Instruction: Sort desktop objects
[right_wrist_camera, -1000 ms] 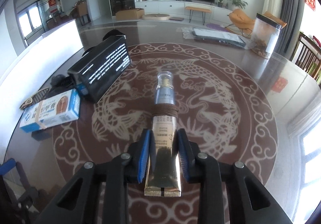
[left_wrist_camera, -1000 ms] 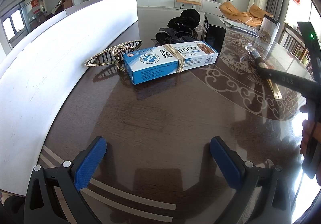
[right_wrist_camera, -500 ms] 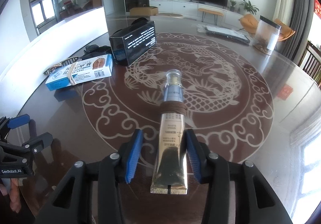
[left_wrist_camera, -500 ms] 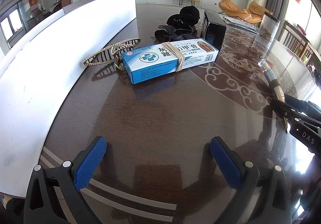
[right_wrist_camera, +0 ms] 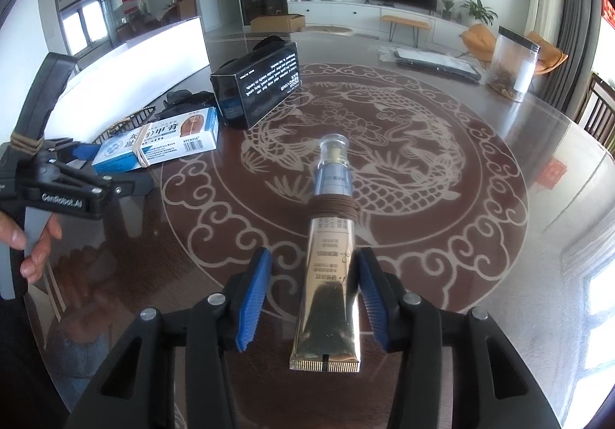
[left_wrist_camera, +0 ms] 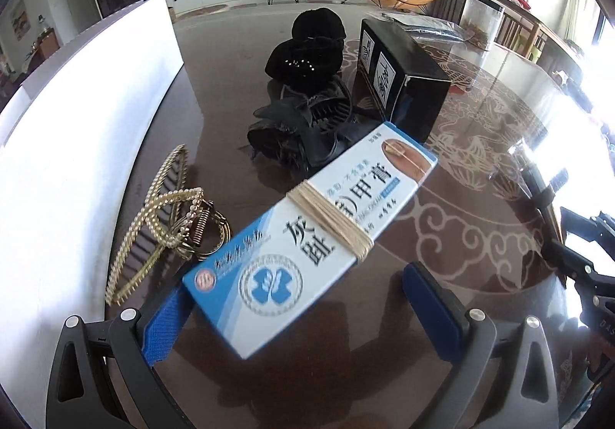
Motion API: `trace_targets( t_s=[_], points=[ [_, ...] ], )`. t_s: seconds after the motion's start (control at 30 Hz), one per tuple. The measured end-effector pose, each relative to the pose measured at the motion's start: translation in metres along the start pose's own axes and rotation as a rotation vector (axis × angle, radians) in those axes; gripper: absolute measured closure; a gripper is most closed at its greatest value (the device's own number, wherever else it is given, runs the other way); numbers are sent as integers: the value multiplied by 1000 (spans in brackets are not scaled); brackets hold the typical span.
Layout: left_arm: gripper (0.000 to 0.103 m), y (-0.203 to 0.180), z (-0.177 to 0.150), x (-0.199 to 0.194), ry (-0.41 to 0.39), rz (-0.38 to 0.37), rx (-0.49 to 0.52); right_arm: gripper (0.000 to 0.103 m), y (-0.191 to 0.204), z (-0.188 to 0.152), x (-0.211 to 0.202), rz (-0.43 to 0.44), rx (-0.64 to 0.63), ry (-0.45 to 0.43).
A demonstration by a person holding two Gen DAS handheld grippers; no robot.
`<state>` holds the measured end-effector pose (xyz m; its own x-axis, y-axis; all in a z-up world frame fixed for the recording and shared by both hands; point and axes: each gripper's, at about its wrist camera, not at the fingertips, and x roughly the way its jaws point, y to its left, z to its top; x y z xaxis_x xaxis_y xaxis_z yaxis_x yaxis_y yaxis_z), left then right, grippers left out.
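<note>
Blue pads of your left gripper (left_wrist_camera: 303,317) are standing wide around the box (left_wrist_camera: 311,236) without gripping, while your right gripper (right_wrist_camera: 313,304), gaping, is holding nothing, so the tube (right_wrist_camera: 330,275) beside that box is risking a nudge.

left gripper (left_wrist_camera: 307,310): black frame, blue ribbed pads, silver screws, white "GenRobot.AI" lettering, cord-wrapped handle | right gripper (right_wrist_camera: 313,298): same black frame, blue ribbed pads, silver screws

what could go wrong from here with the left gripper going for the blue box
The blue box lies slantwise across the open left gripper, so closing may catch a corner and twist it. The gold hair clip sits right beside it and could get dragged along. The gold tube, lying loose between the right gripper's pads, may roll.
</note>
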<state>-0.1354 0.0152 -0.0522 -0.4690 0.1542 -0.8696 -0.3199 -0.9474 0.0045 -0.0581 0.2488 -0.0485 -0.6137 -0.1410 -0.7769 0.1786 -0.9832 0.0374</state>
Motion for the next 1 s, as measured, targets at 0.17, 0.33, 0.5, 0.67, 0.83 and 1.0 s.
trace_targets(
  t_s=[0.17, 0.33, 0.5, 0.67, 0.83, 1.0],
  points=[
    [0, -14, 14, 8, -30, -31, 71, 55, -2, 0, 0, 12, 10, -2],
    [29, -35, 9, -1, -83, -84, 143, 55, -3, 0, -1, 18, 14, -4],
    [57, -57, -6, -17, -117, -57, 168, 55, -2, 0, 0, 13, 11, -3],
    [62, -66, -41, -42, -80, -21, 49, 55, -2, 0, 0, 17, 13, -3],
    [58, -73, -70, -58, -115, 1, 3, 55, -3, 0, 0, 16, 19, -4],
    [11, -70, -76, -51, -103, 18, -29, 40, -2, 0, 1, 11, 7, 0]
  ],
)
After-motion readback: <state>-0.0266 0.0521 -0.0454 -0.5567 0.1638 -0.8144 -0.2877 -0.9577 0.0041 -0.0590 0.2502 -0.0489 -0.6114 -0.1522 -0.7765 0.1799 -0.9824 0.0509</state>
